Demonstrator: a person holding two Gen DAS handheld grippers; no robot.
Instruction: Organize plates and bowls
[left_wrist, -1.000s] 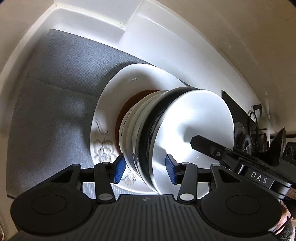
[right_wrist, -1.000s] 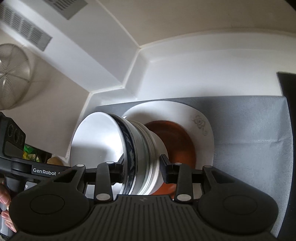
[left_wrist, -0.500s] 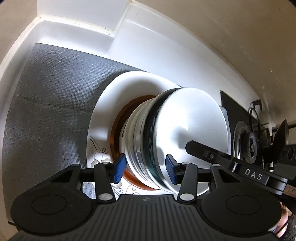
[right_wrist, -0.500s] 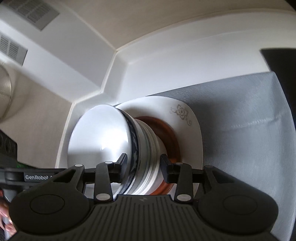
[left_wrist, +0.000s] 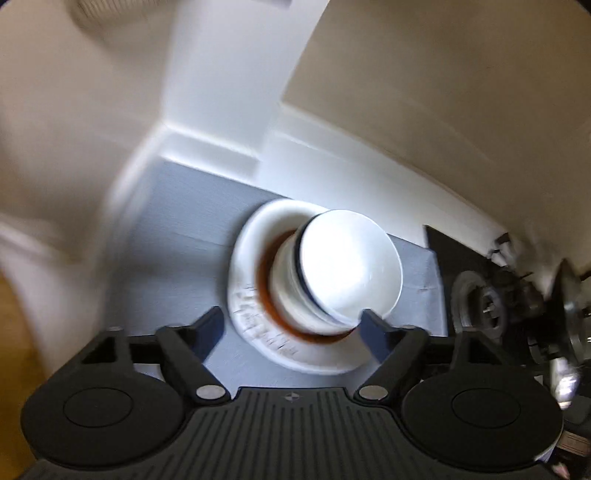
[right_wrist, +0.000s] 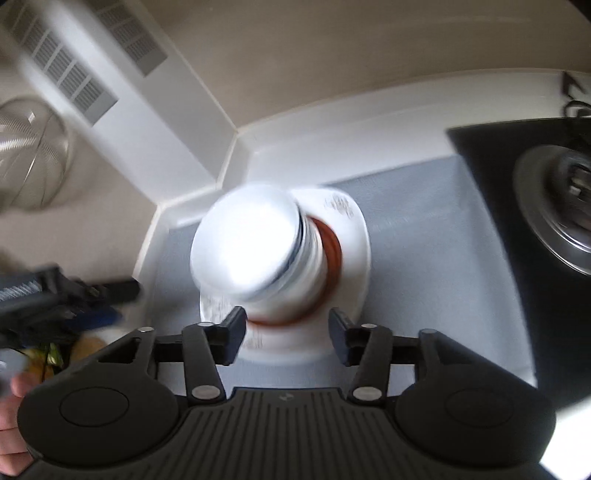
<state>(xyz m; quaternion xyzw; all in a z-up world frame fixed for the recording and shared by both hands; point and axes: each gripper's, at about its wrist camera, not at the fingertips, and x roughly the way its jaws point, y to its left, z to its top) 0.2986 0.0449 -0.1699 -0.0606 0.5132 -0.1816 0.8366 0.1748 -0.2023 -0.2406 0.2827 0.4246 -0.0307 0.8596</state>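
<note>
My left hand-held gripper (left_wrist: 291, 325) is spread wide and pinches nothing; the stack shows between and beyond its fingers, apart from both. My right hand-held gripper (right_wrist: 286, 330) is spread too and empty, with the stack just past its fingertips. Both views are blurred, so I cannot count pieces exactly.

Beyond the fingers sits the stack itself: a large white plate (left_wrist: 255, 332) with a faint floral print lies flat on the grey mat (left_wrist: 177, 236). A brown dish (right_wrist: 332, 243) rests in it, and nested bowls (left_wrist: 349, 266) stand in that, the top one white inside with a dark band at its rim. Nothing seems to be in the top bowl.

I judge the stacking done, or nearly so: everything I can see is gathered into one pile near the back corner of the desk (right_wrist: 266, 147), close to the white wall. I see no loose plate or bowl left. Farther right on the desk is a black stove (right_wrist: 517, 221) with a burner (right_wrist: 557, 206).
</note>
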